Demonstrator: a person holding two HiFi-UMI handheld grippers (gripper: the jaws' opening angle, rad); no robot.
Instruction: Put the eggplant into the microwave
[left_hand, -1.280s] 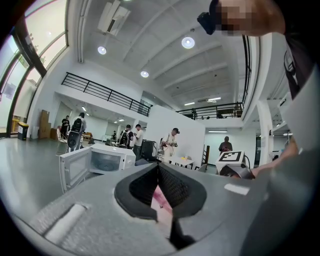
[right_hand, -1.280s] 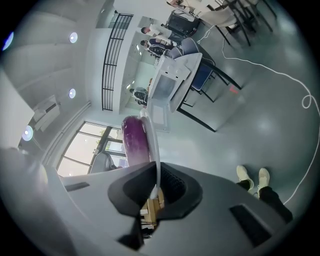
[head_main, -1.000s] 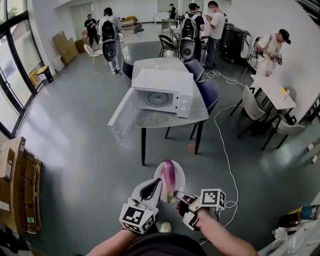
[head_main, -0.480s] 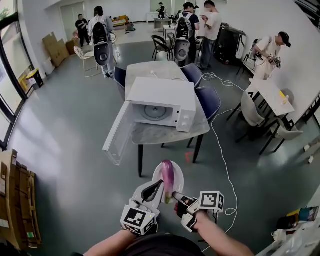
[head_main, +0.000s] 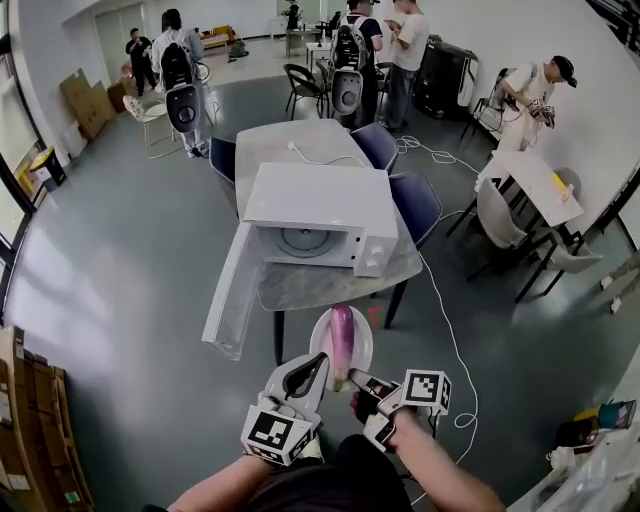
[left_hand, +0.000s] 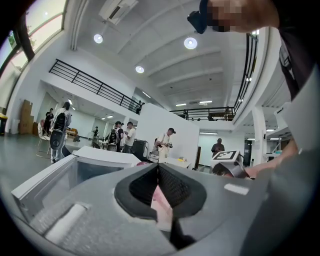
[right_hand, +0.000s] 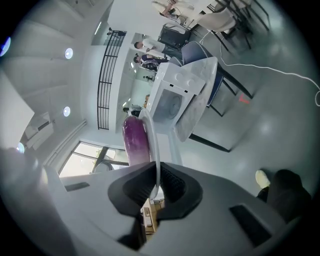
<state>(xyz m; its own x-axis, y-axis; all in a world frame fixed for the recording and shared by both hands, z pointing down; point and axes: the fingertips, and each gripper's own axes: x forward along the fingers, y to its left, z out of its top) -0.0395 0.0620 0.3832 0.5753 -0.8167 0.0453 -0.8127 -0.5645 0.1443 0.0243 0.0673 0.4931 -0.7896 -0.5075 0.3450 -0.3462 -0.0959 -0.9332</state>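
Eggplant (head_main: 341, 340) lies on a white plate (head_main: 318, 346), held just short of the microwave (head_main: 315, 200). The left gripper (head_main: 318, 365) and the right gripper (head_main: 354, 378) each pinch the plate's near rim. Beyond, the microwave stands on a table (head_main: 300, 287) with its door (head_main: 230, 300) wide open.

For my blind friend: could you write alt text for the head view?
The left gripper and right gripper hold a white plate bearing a purple eggplant, before a white microwave with its door open on a table. People stand beyond.
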